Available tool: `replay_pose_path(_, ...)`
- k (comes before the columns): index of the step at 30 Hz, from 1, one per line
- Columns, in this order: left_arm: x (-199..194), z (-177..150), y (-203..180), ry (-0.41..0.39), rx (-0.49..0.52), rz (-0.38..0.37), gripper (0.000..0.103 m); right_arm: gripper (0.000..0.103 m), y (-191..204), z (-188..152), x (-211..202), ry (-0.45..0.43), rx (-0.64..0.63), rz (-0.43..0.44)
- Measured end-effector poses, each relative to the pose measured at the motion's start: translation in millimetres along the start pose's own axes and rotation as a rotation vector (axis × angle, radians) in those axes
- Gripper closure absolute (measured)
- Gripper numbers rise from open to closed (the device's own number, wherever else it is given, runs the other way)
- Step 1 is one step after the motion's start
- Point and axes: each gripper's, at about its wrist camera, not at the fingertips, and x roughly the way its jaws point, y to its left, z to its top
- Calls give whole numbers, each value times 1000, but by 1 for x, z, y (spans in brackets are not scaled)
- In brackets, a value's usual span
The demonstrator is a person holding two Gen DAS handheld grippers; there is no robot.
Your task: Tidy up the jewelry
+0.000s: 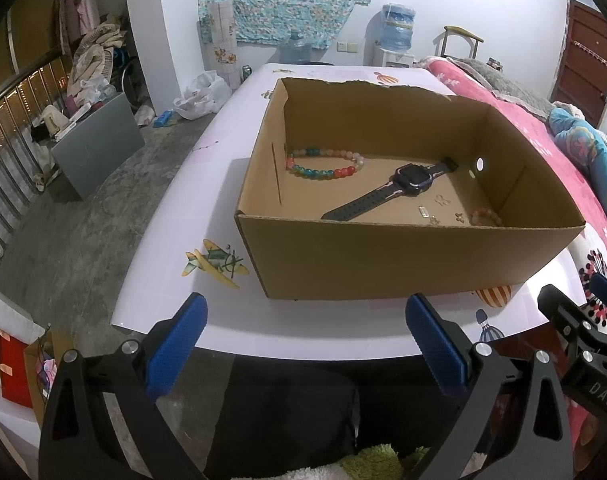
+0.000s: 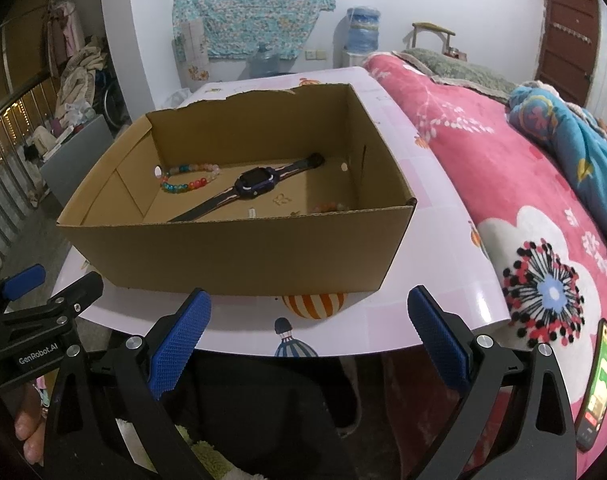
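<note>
So all the jewelry sits on the floor of the open cardboard box, which rests on the white table with the balloon stickers. The multicolour bead bracelet lies near the box's far left corner, the dark watch runs diagonally across the middle, and a smaller pinkish bead bracelet is tucked into the near right corner, with a few tiny charms scattered just beside it.

Handling guess: the bracelets look light and floppy, the beads round and probably slippery, so I'd pinch across the strand rather than a single bead. The watch is stiffer at the case and bendy at the strap, so mid-strap or the case edges seems the safest hold. The charms are tiny and flat, probably a pain to pick off cardboard.

The left gripper and right gripper both hover at the table's near edge, just short of the box's near wall, aimed forward at it. Jaws on both are spread wide with nothing between them.
</note>
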Motion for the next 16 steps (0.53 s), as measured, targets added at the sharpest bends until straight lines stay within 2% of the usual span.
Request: replay_pose_path(16,6,2,-3,15,16,-1,5,8,-5,-3,1,4,13,0)
